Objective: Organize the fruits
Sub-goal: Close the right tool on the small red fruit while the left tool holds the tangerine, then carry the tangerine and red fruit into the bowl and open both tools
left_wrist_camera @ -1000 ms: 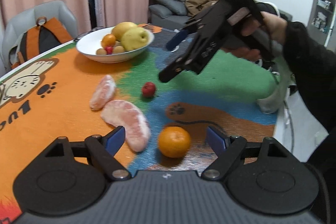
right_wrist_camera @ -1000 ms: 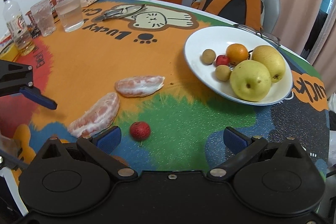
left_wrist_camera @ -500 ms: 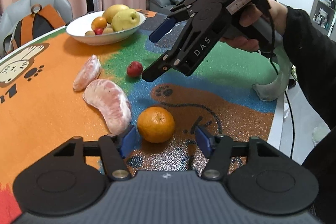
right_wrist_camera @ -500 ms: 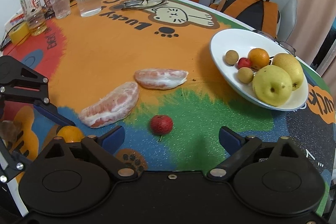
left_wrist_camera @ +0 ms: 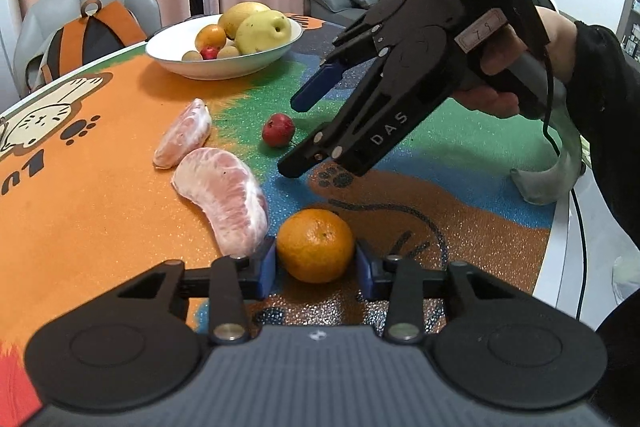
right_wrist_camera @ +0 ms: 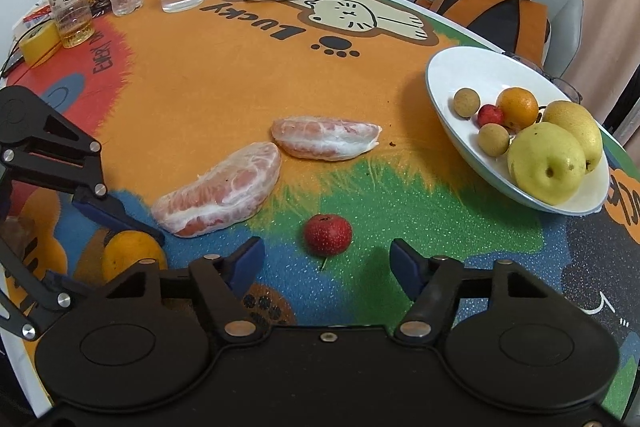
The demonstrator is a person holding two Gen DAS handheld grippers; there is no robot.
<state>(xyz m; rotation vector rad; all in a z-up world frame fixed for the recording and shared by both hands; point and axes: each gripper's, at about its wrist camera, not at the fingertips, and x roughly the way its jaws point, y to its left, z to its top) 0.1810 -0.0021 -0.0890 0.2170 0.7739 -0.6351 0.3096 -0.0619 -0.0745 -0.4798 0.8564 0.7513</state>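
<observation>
Closest in, the left tongs (left_wrist_camera: 315, 269) have their blue pads on either side of the mandarin (left_wrist_camera: 315, 245), touching or nearly touching its flanks; whether they already squeeze it I cannot tell. The fruit sits on the surface (left_wrist_camera: 80, 195) at its widest part between the pads, which looks like the right place to hold: it is round, light and firm enough, but thin-skinned, so a gentle squeeze across the middle should do.

Just to its left lies a big peeled pomelo piece (left_wrist_camera: 224, 199), very close to the left pad. It is soft and wet-looking, likely to tear or slip, so best taken across its thick middle. A second pomelo piece (left_wrist_camera: 182, 137) lies beyond.

Further on, the right tongs (right_wrist_camera: 326, 263) hang spread wide above a small red fruit (right_wrist_camera: 328, 233), not touching it. It is tiny and may roll.

Farthest stands the white bowl (right_wrist_camera: 452, 75), holding pears and small fruits.
</observation>
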